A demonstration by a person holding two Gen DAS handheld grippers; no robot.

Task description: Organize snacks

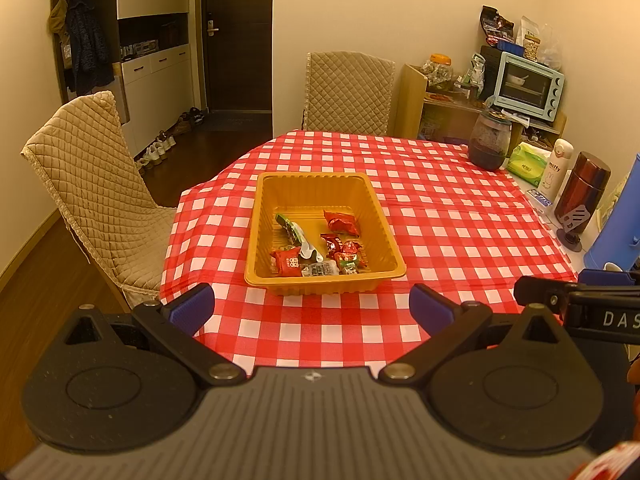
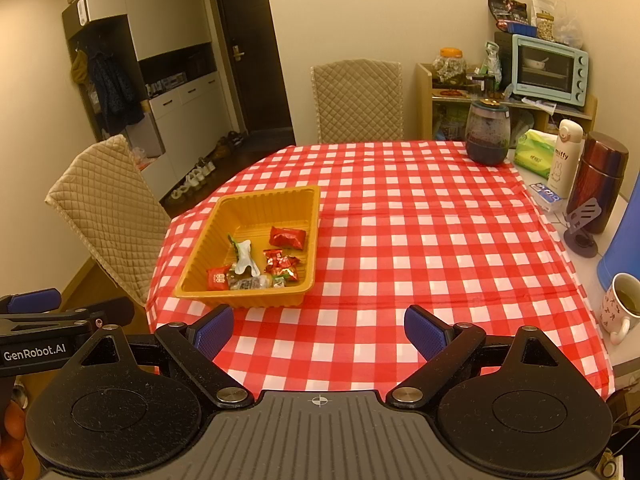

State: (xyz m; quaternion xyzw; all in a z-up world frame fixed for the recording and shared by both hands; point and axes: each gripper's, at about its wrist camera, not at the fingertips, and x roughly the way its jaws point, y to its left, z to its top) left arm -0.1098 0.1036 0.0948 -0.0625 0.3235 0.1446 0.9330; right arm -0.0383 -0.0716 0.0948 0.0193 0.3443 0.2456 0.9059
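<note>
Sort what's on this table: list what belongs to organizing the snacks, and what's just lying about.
Job: yellow tray; wrapped snacks inside it; left gripper and right gripper, jaws open.

Lying about: dark glass jar; tissue pack; Miffy bottle; red flask; mug.

**A home dining room**

A worktop under a red checked cloth (image 2: 400, 240) stands among quilted chairs (image 2: 358, 100). Coats (image 1: 86, 50) hang by the entrance door (image 1: 236, 36), shoes (image 1: 160, 148) line the floor, and a toaster oven (image 2: 548, 70) sits on a cluttered shelf.
</note>
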